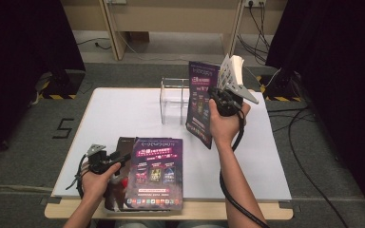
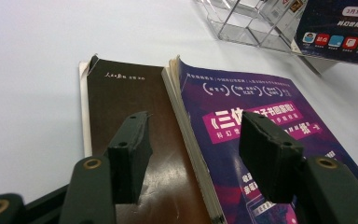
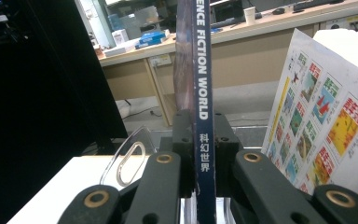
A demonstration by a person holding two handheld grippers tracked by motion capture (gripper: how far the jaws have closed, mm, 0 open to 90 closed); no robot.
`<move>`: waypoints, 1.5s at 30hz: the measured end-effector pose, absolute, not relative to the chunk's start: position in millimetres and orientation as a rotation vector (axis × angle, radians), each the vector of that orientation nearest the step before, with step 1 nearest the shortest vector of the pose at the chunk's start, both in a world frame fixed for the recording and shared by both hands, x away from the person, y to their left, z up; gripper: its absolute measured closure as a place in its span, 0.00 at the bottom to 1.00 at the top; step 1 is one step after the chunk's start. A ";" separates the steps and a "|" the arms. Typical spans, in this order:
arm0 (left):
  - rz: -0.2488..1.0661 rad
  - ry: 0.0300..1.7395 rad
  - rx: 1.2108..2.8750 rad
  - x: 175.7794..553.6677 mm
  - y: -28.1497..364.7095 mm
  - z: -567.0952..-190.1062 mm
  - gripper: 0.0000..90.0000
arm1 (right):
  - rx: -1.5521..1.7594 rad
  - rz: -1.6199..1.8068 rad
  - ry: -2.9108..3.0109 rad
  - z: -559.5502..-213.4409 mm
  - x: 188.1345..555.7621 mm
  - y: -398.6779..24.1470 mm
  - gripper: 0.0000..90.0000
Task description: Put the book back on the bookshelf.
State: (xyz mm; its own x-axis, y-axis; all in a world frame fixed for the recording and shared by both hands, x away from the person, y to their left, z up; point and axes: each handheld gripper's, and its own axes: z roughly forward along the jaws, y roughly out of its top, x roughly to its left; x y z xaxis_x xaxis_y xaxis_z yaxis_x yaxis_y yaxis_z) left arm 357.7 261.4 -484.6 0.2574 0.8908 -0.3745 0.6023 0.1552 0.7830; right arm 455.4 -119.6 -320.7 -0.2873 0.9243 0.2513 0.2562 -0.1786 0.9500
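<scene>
My right gripper is raised above the table's back right, shut on the spine of a purple magazine that it holds upright. In the right gripper view the blue spine sits clamped between the jaws of the right gripper. White pages with colourful pictures stand just right of it; I cannot tell if they belong to that magazine. My left gripper hovers open over a dark brown book and a second purple magazine, which lie side by side at the table's front.
A clear acrylic stand stands at the back middle of the white table. Black curtains hang on both sides. Cables trail over the floor at the right.
</scene>
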 end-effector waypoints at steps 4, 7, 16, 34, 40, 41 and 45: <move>0.367 1.446 1.545 358.3 261.6 -485.4 0.47 | 1.381 1.494 1.514 -319.6 459.8 -117.0 0.93; 0.370 1.442 1.545 358.5 262.3 -484.6 0.47 | 1.381 1.491 1.522 -318.6 463.4 -114.5 0.93; 0.370 1.444 1.541 358.9 262.5 -485.2 0.47 | 1.383 1.469 1.510 -319.7 473.8 -107.1 0.93; 0.360 1.442 1.554 355.5 260.0 -490.6 0.47 | 1.375 1.437 1.470 -317.9 494.8 -98.1 0.93; 0.360 1.445 1.548 354.9 260.4 -490.0 0.47 | 1.376 1.441 1.453 -318.6 500.3 -93.0 0.93; 0.363 1.444 1.547 354.9 260.6 -489.4 0.47 | 1.374 1.442 1.453 -318.1 501.6 -92.2 0.93; 0.359 1.447 1.546 355.4 261.2 -490.1 0.47 | 1.362 1.437 1.441 -315.1 506.8 -87.2 0.93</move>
